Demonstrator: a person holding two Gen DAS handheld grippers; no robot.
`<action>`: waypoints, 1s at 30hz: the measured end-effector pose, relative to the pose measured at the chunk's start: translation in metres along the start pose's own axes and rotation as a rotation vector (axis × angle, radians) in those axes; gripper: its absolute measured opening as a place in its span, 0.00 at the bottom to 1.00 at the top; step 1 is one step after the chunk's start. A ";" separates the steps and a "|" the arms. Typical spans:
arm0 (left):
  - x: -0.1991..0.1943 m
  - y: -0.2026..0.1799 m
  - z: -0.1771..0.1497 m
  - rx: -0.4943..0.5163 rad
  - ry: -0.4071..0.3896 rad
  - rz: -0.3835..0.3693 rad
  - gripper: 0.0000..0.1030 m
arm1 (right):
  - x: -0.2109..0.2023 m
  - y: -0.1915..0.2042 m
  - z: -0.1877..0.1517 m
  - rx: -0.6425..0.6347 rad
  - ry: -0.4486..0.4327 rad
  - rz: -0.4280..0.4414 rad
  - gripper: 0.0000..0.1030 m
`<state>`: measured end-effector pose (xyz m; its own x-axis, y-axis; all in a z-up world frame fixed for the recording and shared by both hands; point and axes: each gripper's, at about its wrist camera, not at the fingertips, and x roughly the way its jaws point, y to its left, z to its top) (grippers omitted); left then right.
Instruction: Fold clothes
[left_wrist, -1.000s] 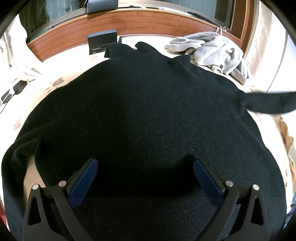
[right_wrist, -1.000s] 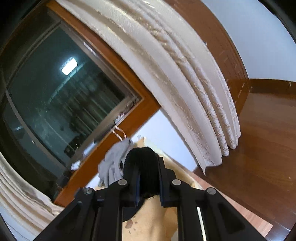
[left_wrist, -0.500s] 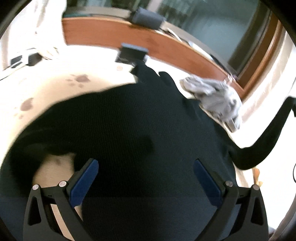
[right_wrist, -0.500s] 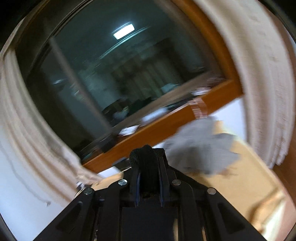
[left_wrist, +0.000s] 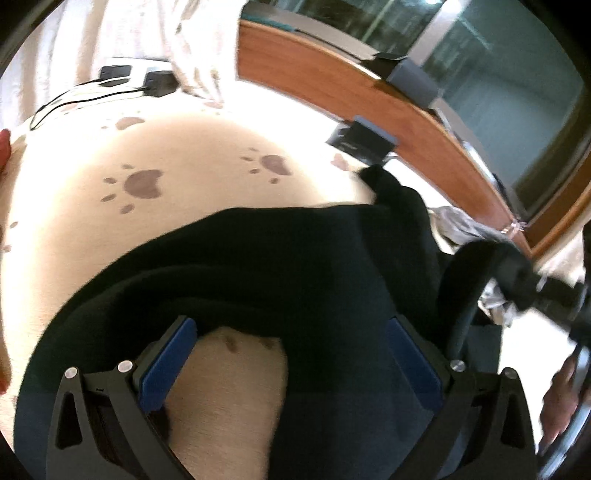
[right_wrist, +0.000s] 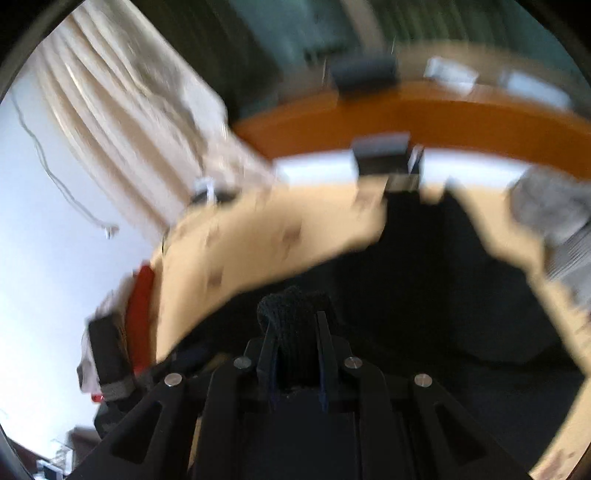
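A black knit sweater (left_wrist: 295, 266) lies spread on a cream sheet with paw prints (left_wrist: 140, 155). My left gripper (left_wrist: 291, 354) hovers open over its near edge, blue pads (left_wrist: 166, 362) wide apart, with sweater folds and a bare patch of sheet below them. My right gripper (right_wrist: 295, 332) is shut on the cuff of the black sleeve (right_wrist: 291, 310), held above the sweater's body (right_wrist: 443, 295). In the left wrist view that sleeve (left_wrist: 465, 266) arcs up to the blurred right gripper (left_wrist: 535, 291) at the right edge.
A crumpled grey garment (right_wrist: 546, 210) lies at the far right of the bed. A wooden ledge (left_wrist: 369, 96) under a dark window runs along the back, with a black box (left_wrist: 364, 142) beside it. Chargers and cables (left_wrist: 147, 83) sit far left near the curtain (right_wrist: 122, 110).
The right gripper swung the sleeve from out at the side in over the sweater, its view turning from window to bed. The left gripper shifted left and rolled, showing more bare sheet.
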<state>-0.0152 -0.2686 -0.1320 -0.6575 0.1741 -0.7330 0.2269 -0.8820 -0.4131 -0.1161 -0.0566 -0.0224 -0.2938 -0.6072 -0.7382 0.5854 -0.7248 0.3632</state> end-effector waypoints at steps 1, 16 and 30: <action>0.002 0.002 0.000 -0.002 0.005 0.007 1.00 | 0.011 0.000 -0.004 -0.011 0.025 -0.001 0.17; 0.009 0.007 0.003 -0.026 0.042 -0.036 1.00 | -0.048 -0.052 -0.038 0.156 -0.211 0.071 0.80; -0.016 0.027 0.015 -0.190 -0.019 -0.205 1.00 | -0.031 -0.116 -0.068 0.429 -0.088 0.236 0.80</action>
<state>-0.0092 -0.3012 -0.1235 -0.7163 0.3312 -0.6142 0.2167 -0.7311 -0.6470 -0.1234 0.0683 -0.0803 -0.2644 -0.7828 -0.5633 0.2857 -0.6215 0.7295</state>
